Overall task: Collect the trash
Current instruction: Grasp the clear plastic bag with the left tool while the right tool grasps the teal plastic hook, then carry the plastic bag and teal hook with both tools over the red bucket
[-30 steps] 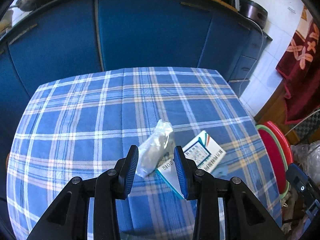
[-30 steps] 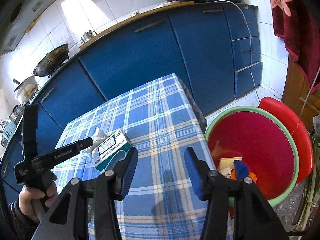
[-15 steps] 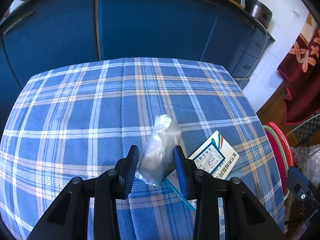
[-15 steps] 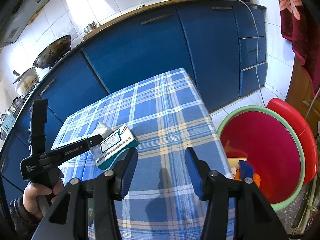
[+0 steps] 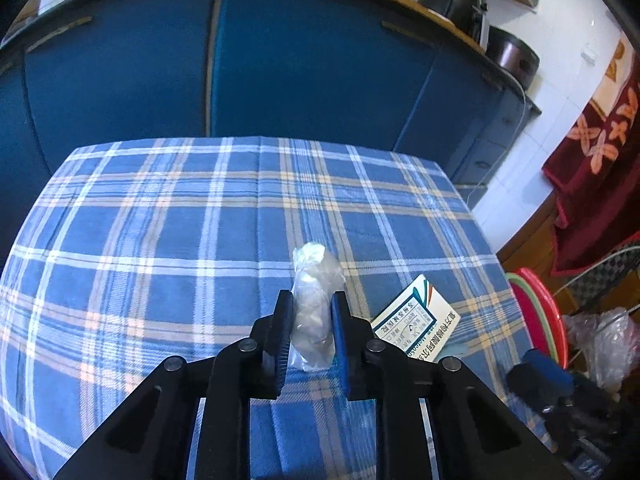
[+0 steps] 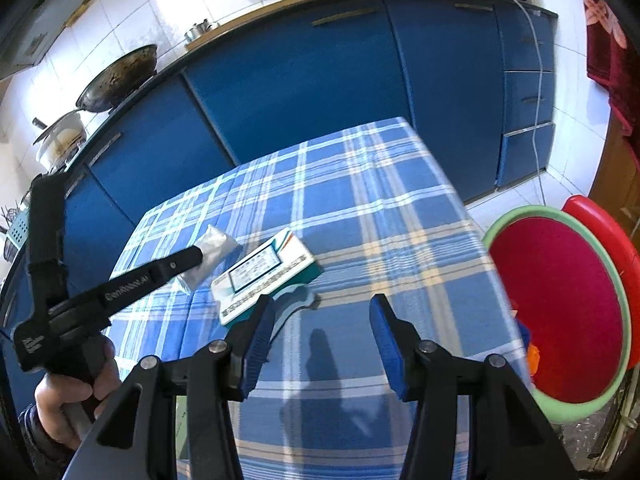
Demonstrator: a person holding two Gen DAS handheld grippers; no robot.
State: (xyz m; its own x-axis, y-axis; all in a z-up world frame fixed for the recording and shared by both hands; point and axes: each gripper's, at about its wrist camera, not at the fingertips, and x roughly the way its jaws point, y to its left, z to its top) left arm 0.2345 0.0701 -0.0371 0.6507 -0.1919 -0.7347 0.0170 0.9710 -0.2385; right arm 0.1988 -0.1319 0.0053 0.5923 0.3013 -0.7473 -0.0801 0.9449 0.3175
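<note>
A crumpled clear plastic wrapper (image 5: 316, 300) lies on the blue plaid tablecloth (image 5: 160, 240). My left gripper (image 5: 308, 308) is shut on the wrapper, one pad on each side. The wrapper also shows in the right wrist view (image 6: 210, 252), with the left gripper (image 6: 192, 258) on it. A white and teal medicine box (image 5: 416, 322) lies just right of the wrapper; it also shows in the right wrist view (image 6: 266, 276). My right gripper (image 6: 320, 316) is open and empty above the table, just right of the box.
A red basin with a green rim (image 6: 560, 312) stands on the floor right of the table, with some scraps at its edge (image 6: 528, 352). Blue kitchen cabinets (image 5: 300, 72) stand behind the table. A wok (image 6: 116, 76) sits on the counter.
My left gripper moved forward over the wrapper and its jaws closed on it. My right gripper drifted a little toward the box and stayed open.
</note>
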